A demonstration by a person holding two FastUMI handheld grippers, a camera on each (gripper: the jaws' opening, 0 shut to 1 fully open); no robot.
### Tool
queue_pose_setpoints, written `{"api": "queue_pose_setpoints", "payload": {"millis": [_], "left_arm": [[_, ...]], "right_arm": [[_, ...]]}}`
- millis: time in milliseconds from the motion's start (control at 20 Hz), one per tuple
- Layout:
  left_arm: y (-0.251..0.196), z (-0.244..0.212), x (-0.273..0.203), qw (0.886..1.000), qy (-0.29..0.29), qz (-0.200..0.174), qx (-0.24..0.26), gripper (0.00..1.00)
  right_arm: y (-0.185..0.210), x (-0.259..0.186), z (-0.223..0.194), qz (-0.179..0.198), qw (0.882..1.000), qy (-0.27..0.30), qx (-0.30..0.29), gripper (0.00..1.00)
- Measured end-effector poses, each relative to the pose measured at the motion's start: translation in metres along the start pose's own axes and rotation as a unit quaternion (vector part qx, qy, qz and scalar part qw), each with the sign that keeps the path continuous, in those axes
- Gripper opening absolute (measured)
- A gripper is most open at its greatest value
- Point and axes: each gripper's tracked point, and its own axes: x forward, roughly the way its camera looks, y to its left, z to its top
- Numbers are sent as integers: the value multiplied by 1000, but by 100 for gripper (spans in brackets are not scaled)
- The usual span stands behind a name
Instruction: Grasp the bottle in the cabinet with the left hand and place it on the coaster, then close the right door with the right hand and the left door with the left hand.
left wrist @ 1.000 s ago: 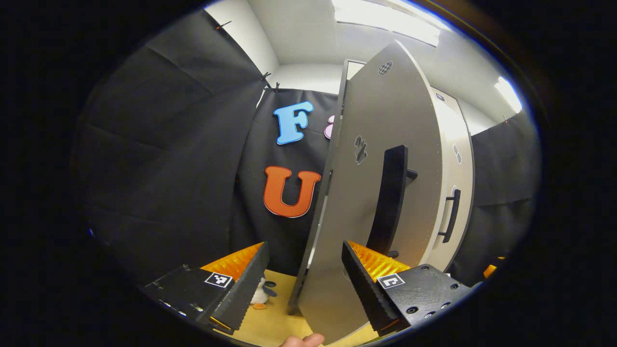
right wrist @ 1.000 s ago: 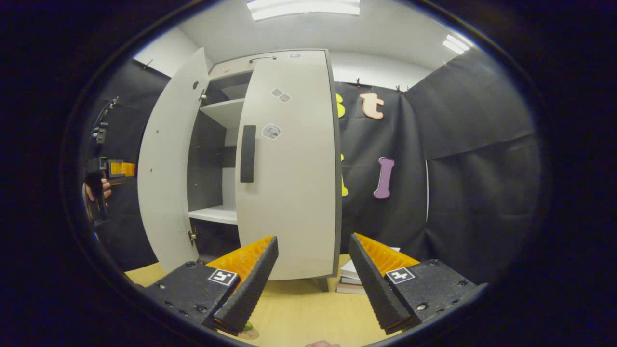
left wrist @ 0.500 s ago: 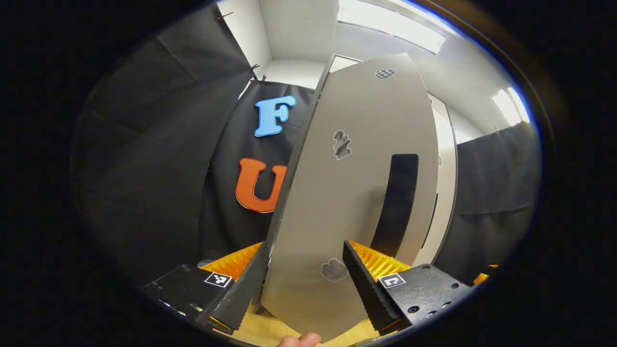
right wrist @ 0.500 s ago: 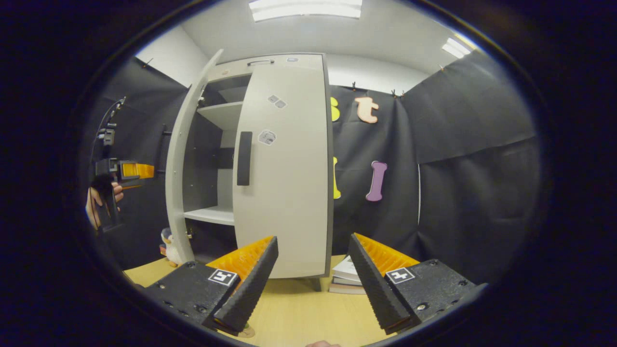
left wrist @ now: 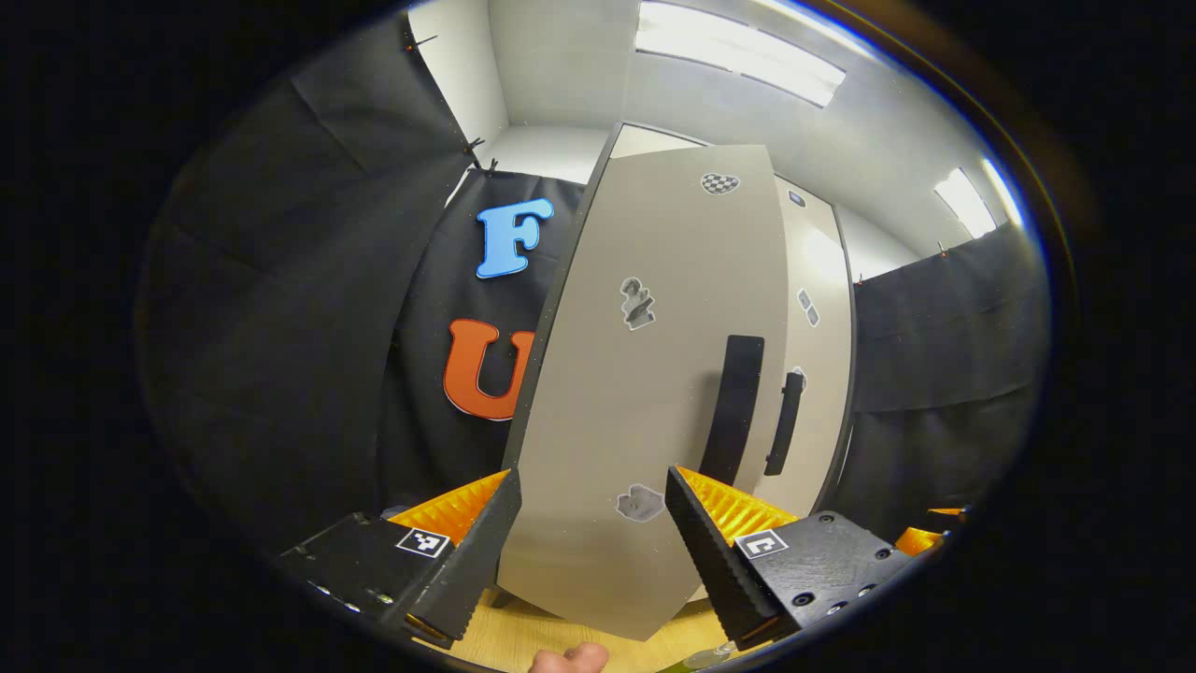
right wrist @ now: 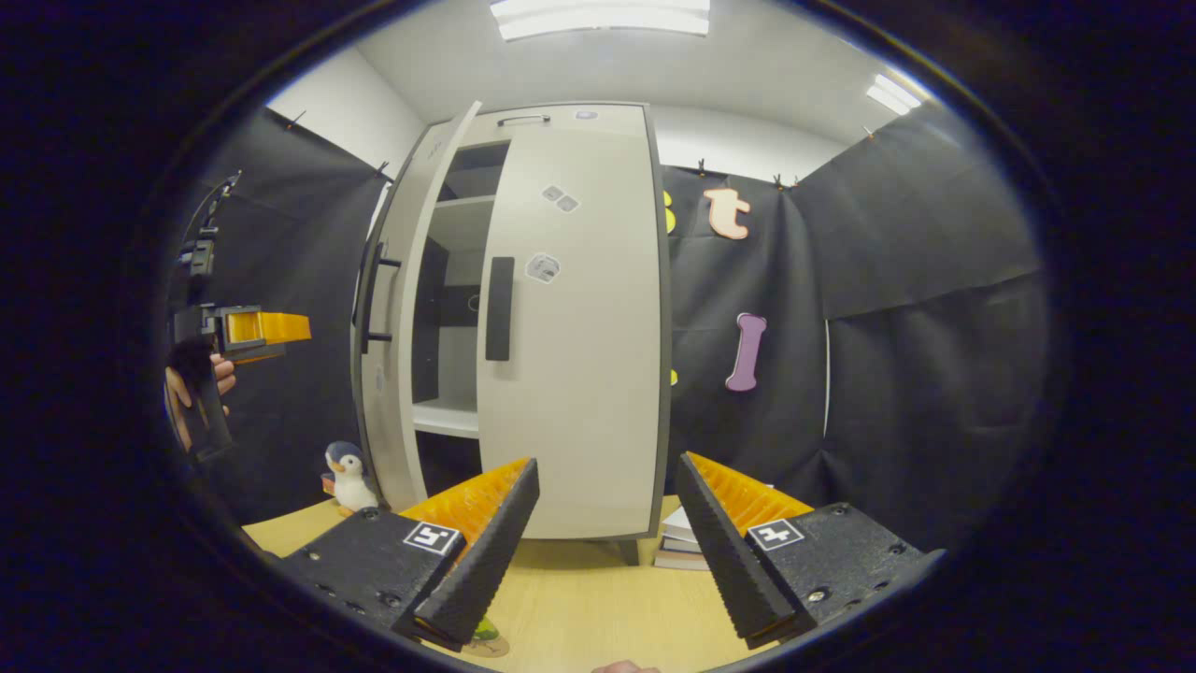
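left tool (left wrist: 589,537), jaws apart and empty, faces the left door (left wrist: 645,393), which stands slightly ajar, likely for a flat push; right door (right wrist: 575,318) sits shut; right tool (right wrist: 607,537) hangs open over the table (right wrist: 579,598); bottle location: cannot tell.

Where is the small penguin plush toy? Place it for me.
In the right gripper view, the small penguin plush toy stands on the wooden table, lower left, beside the pale cabinet's partly open left door.

The left gripper view looks up close at the left door (left wrist: 645,393); the right gripper view faces the cabinet (right wrist: 551,327) from farther back. Both views share the 2 doors.
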Motion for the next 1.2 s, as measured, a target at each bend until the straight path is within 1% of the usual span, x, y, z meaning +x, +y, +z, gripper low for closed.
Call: {"api": "queue_pose_setpoints", "payload": {"millis": [100, 150, 200, 350, 400, 500, 550, 600, 650, 700, 750, 800, 850, 900, 950, 1100, 1150, 1200], "left_arm": [[-1, -12, -12, 1000, 8, 8, 4, 100], [-4, -21, -18, 1000, 15, 9, 4, 95], [-7, -30, -24, 1000, 21, 12, 3, 100], [-12, -50, -39, 999, 13, 29, 22, 100], [-15, -58, -41, 999, 13, 30, 28, 95], [-27, -74, -49, 999, 23, 24, 26, 95], [-34, -79, -53, 999, 25, 19, 21, 99], [-37, -81, -56, 999, 24, 17, 17, 99], [-40, -83, -61, 999, 20, 18, 17, 95], [-42, -85, -64, 999, 14, 22, 19, 100], [-43, -86, -68, 999, 10, 24, 22, 95], [-45, -88, -72, 999, 7, 25, 25, 100], [-47, -88, -75, 999, 5, 25, 27, 100], [-49, -90, -77, 999, 5, 24, 28, 95], [-51, -92, -79, 999, 5, 24, 26, 95], [-54, -96, -76, 1000, 12, 16, 20, 95], [-51, -97, -74, 999, 15, 18, 23, 99], [-48, -97, -74, 999, 15, 22, 25, 95]], "right_arm": [[9, -1, -1, 11, 1000, 0, 0, 97], [14, -1, -2, 17, 1000, 2, 1, 97], [19, 0, -5, 25, 1000, 6, 1, 97], [31, -6, -10, 41, 999, 8, 4, 98], [33, -7, -11, 43, 999, 9, 5, 97], [38, -8, -14, 49, 999, 13, 6, 98], [40, -9, -15, 52, 999, 13, 8, 97], [41, -10, -16, 53, 998, 14, 11, 97], [42, -10, -18, 53, 998, 16, 12, 94], [42, -11, -20, 53, 998, 18, 14, 97], [42, -12, -21, 52, 998, 20, 16, 97], [42, -13, -23, 51, 998, 21, 18, 97], [41, -14, -24, 50, 998, 22, 20, 97], [40, -14, -26, 50, 998, 24, 22, 97], [40, -14, -27, 51, 998, 28, 22, 97], [36, -11, -25, 45, 998, 29, 20, 97], [36, -11, -23, 45, 998, 26, 22, 97], [37, -10, -21, 45, 999, 22, 22, 97]]}}
